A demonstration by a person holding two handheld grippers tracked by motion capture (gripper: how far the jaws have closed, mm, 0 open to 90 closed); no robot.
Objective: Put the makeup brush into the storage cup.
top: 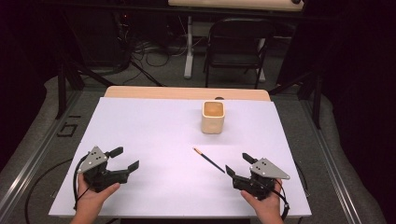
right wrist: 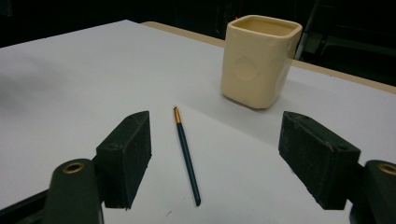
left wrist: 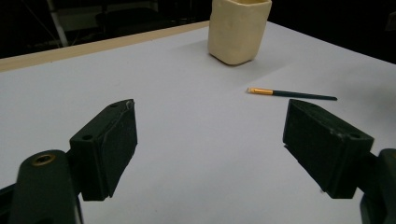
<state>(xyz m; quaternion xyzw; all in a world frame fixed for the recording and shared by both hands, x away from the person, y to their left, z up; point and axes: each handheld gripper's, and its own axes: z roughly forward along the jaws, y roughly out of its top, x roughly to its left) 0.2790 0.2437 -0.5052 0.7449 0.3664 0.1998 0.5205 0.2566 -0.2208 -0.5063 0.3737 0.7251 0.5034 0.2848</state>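
A cream square cup [top: 213, 116] stands upright on the white table sheet [top: 154, 135], toward the back right of centre. A thin dark-handled paintbrush [top: 208, 160] with a gold ferrule lies flat in front of it. My right gripper [top: 237, 164] rests near the front right, open and empty, just right of the brush's near end. In the right gripper view the paintbrush [right wrist: 187, 155] lies between the jaws' lines, with the cup [right wrist: 259, 60] beyond. My left gripper [top: 125, 158] sits at the front left, open and empty; its view shows the cup [left wrist: 238, 29] and paintbrush [left wrist: 292, 94] farther off.
The wooden table edge [top: 187, 92] shows beyond the sheet. A black folding chair [top: 236, 46], a white table leg [top: 188, 46] and loose cables [top: 149, 56] stand on the floor behind. Metal rails [top: 28, 158] run along both sides.
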